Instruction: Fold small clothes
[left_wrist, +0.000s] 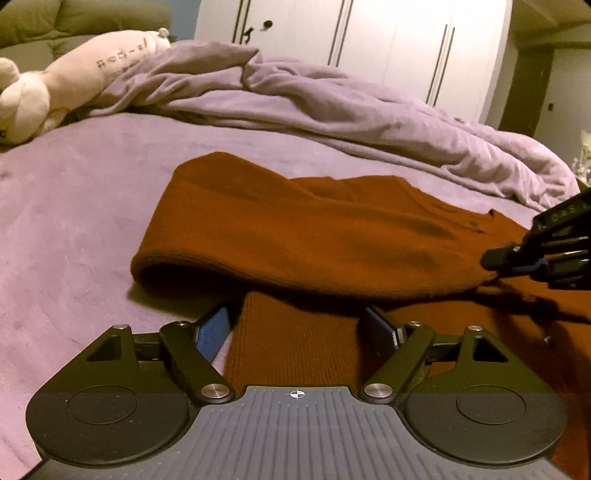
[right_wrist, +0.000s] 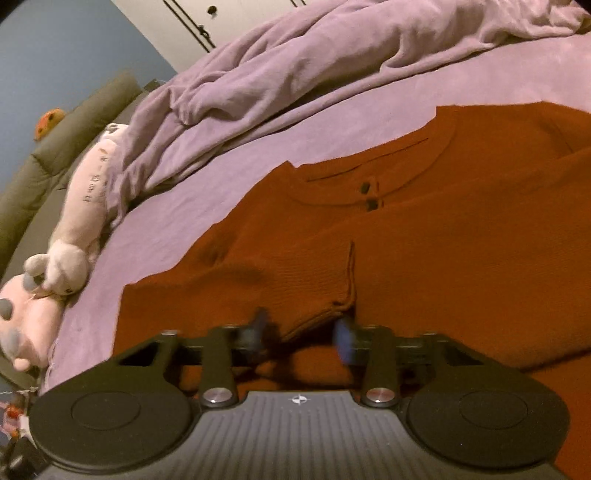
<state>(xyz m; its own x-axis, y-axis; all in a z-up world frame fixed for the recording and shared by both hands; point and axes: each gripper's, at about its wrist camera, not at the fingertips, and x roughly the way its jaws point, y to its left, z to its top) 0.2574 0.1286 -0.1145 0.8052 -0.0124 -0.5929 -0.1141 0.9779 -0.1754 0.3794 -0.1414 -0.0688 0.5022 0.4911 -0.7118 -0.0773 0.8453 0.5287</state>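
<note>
One rust sweater, two buttons.
Left gripper gapes astride a ribbed flap; right gripper pinches its fabric; plush toy print unreadable.

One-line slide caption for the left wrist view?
Left gripper open over a sleeve of the rust sweater on the purple bed; right gripper at its edge.

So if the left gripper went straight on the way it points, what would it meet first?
Probably the rust sweater: the left gripper, jaws open, straddles a ribbed part of it, with the folded roll just ahead.
</note>
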